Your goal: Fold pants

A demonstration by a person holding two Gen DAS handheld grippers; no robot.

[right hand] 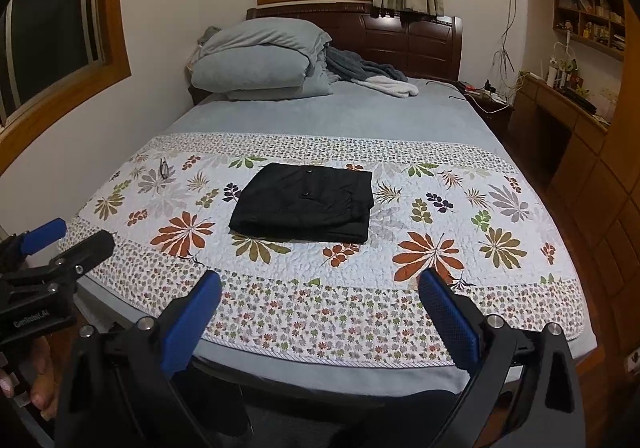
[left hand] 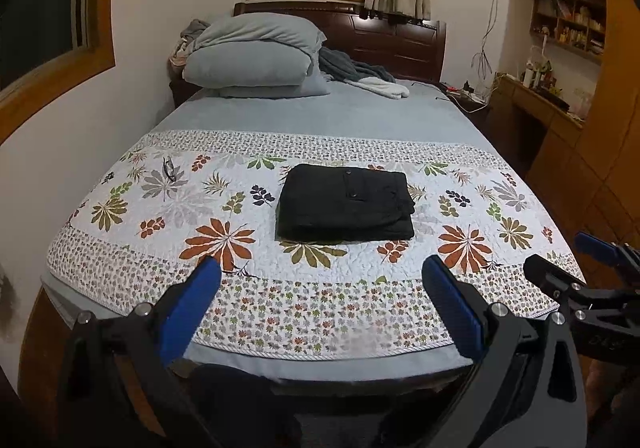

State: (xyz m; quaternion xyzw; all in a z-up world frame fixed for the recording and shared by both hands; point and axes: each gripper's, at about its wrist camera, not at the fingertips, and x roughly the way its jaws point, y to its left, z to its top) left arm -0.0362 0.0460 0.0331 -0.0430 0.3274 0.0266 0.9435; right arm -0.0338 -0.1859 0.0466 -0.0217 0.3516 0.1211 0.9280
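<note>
The black pants (left hand: pixel 346 203) lie folded into a compact rectangle on the floral quilt (left hand: pixel 200 207), near the middle of the bed; they also show in the right wrist view (right hand: pixel 305 203). My left gripper (left hand: pixel 320 272) is open and empty, held back over the foot of the bed, well short of the pants. My right gripper (right hand: pixel 320 284) is open and empty, at the same distance. Each gripper appears at the edge of the other's view: the right one (left hand: pixel 560 260) and the left one (right hand: pixel 80 236).
A pair of glasses (left hand: pixel 169 168) lies on the quilt at the far left. Pillows (left hand: pixel 256 59) and a grey blanket (left hand: pixel 356 71) are piled at the headboard. A wooden desk and cabinets (left hand: pixel 560 115) line the right wall.
</note>
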